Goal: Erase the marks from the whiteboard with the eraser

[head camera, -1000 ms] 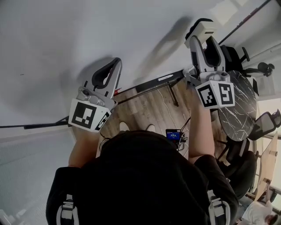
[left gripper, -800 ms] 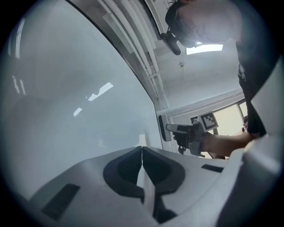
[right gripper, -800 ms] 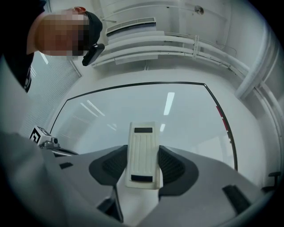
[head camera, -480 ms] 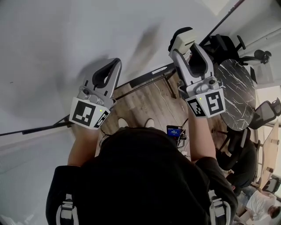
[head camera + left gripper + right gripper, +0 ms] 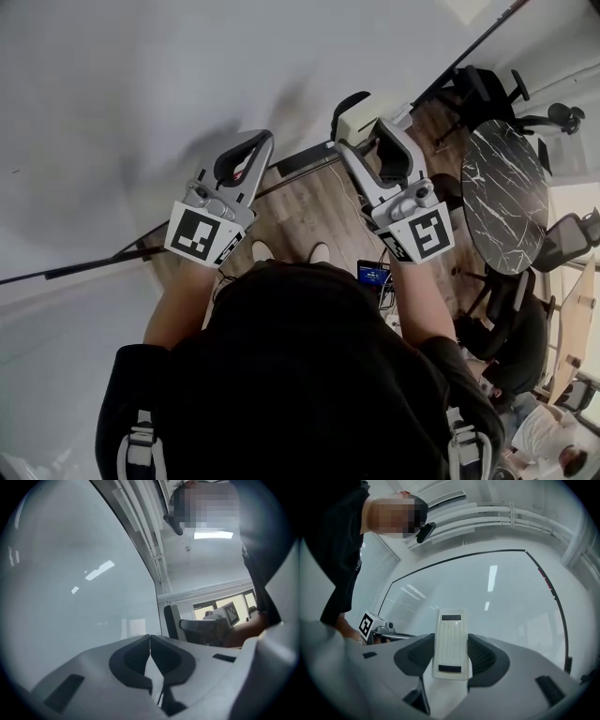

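Note:
The whiteboard (image 5: 141,84) fills the upper left of the head view, and I make out no clear marks on it beyond a tiny dark speck (image 5: 14,171) at the far left. My right gripper (image 5: 367,127) is shut on a cream-white eraser (image 5: 364,116), held near the board's lower edge. In the right gripper view the ribbed eraser (image 5: 450,653) sits clamped between the dark pads, with the board (image 5: 497,588) behind it. My left gripper (image 5: 255,142) is shut and holds nothing, its tips close to the board. Its jaws meet in the left gripper view (image 5: 150,641).
The board's dark lower frame (image 5: 309,159) runs between the grippers above a wooden floor (image 5: 309,211). A black marble round table (image 5: 502,197) and office chairs (image 5: 487,94) stand to the right. A small blue-screened device (image 5: 372,275) hangs by my body. Another person (image 5: 553,441) is at lower right.
My right gripper has carried the eraser leftward and lower along the board, toward the left gripper. The left gripper has shifted a little to the right.

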